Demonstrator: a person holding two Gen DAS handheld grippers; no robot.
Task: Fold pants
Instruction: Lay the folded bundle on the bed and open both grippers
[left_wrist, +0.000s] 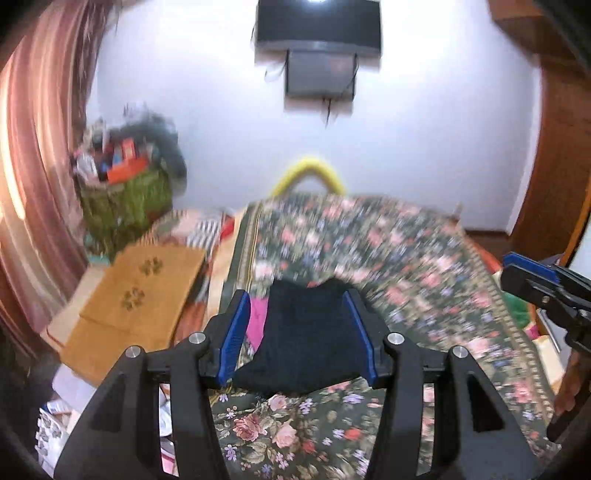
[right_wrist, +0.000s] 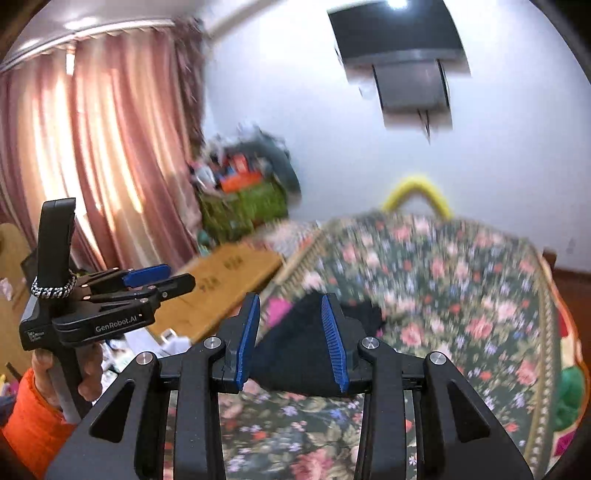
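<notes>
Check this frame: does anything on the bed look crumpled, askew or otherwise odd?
The dark pants lie bunched in a rumpled heap on the floral bedspread, not spread flat, with something pink at their left edge. Both grippers, left and right, are open and empty.

Center frame, the floral bedspread (left_wrist: 406, 258) lies bare around the dark pants (left_wrist: 306, 339), giving free passage. Lower left, cardboard (left_wrist: 140, 295) crowds the bed edge; a cluttered green basket (left_wrist: 125, 199) blocks beyond it.
</notes>
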